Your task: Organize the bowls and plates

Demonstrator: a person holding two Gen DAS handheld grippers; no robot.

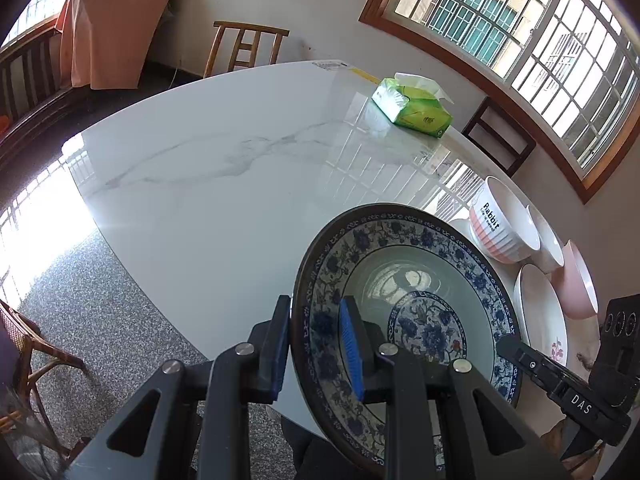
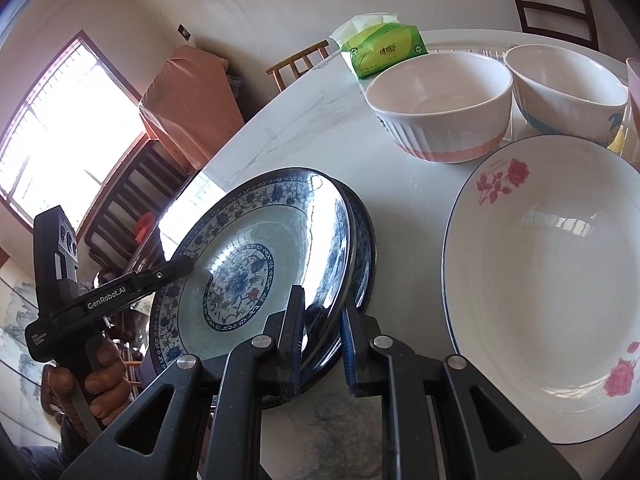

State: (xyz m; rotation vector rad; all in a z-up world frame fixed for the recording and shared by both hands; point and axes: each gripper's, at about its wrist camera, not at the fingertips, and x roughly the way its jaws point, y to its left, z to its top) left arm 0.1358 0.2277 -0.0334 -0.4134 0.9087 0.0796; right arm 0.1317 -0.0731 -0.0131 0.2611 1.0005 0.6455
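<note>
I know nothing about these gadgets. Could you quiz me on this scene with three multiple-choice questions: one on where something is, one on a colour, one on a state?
1. Where is the green tissue pack?
A. On the table, beyond the bowls
B. On a chair
C. Inside a bowl

2. What colour are the flowers on the white plate?
A. Blue
B. Yellow
C. Pink

3. How is the blue-patterned plate?
A. Flat and untouched
B. Tilted, gripped at its rim
C. Broken in two

Answers:
1. A: the tissue pack lies on the table behind the bowls.
2. C: pink roses mark the white plate.
3. B: the blue-patterned plate tilts, with the left gripper and right gripper on its rim.
</note>
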